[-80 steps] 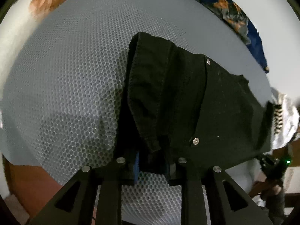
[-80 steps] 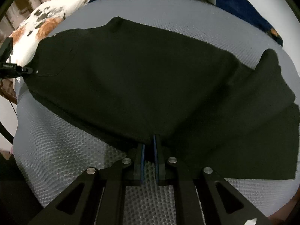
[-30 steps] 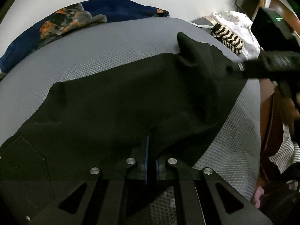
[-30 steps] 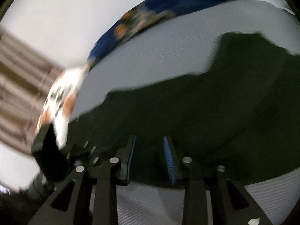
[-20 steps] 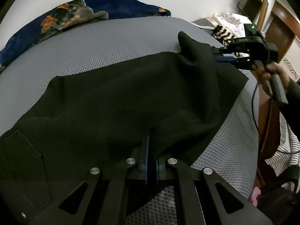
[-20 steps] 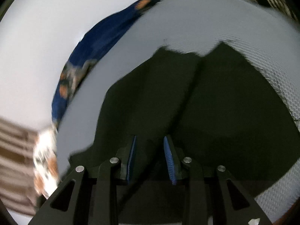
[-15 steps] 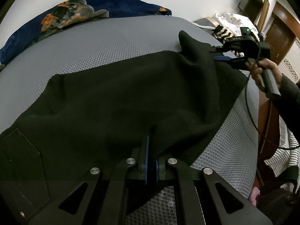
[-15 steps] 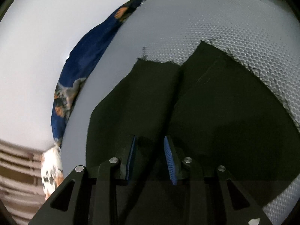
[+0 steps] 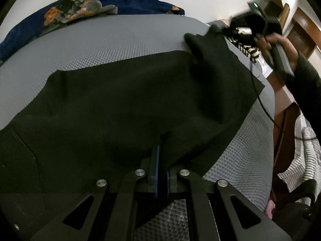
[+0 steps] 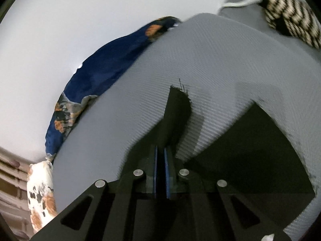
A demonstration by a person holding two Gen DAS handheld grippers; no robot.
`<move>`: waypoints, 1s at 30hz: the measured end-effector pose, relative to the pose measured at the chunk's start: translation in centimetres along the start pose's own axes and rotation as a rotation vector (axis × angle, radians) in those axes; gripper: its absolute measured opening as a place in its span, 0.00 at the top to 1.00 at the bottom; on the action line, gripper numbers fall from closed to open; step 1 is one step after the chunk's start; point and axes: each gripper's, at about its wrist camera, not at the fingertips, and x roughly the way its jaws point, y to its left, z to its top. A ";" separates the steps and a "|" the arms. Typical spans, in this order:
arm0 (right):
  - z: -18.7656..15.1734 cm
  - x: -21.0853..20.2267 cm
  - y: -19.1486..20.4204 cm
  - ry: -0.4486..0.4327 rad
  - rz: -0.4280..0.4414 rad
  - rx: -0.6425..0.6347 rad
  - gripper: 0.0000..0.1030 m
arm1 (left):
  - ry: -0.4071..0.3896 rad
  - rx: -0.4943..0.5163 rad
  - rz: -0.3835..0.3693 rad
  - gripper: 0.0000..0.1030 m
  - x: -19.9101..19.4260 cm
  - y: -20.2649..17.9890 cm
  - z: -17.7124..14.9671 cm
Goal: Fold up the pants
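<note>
The left gripper [image 9: 162, 152] is pointing steeply down, its jaws pinching black cloth. The right gripper [image 10: 160, 154] — gripped by a hand [image 9: 280, 46] in a dark sleeve — has just been closing, and is now clamping a cloth corner.

Grey mattress [image 9: 124, 38] under black pants [image 9: 130, 104]
</note>
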 end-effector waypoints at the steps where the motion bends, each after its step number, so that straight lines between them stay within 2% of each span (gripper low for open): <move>1: 0.5 0.7 1.1 0.013 -0.008 -0.022 0.93 | 0.000 -0.004 -0.002 0.95 0.0 0.1 -0.1; 4: 1.7 3.7 5.3 0.075 -0.002 -0.088 0.88 | -0.002 -0.020 -0.011 0.95 0.1 0.2 -0.3; 6: 2.0 5.7 7.3 0.126 0.054 -0.099 0.76 | 0.001 -0.033 -0.016 0.95 0.2 0.4 -0.5; 7: 2.1 6.5 8.3 0.150 0.100 -0.110 0.75 | 0.005 -0.038 -0.018 0.95 0.3 0.5 -0.5; 11: 1.9 6.4 10.6 0.159 0.226 -0.164 0.72 | 0.011 -0.048 -0.026 0.94 0.5 0.8 -0.8; 13: 1.8 5.3 10.7 0.140 0.234 -0.186 0.71 | 0.012 -0.054 -0.032 0.94 0.6 1.0 -0.7; 17: 1.7 3.2 7.6 0.117 0.217 -0.160 0.71 | 0.011 -0.066 -0.049 0.94 0.8 1.3 -0.6; 23: 1.4 2.1 0.5 0.099 0.172 -0.011 0.71 | 0.007 -0.071 -0.052 0.94 0.7 1.8 -1.0; 28: 0.3 3.2 -1.7 0.129 0.185 0.052 0.71 | 0.007 -0.077 -0.049 0.94 0.5 2.0 -1.1; 30: -0.4 3.9 -1.8 0.157 0.219 0.065 0.71 | 0.008 -0.078 -0.047 0.94 0.5 2.0 -1.1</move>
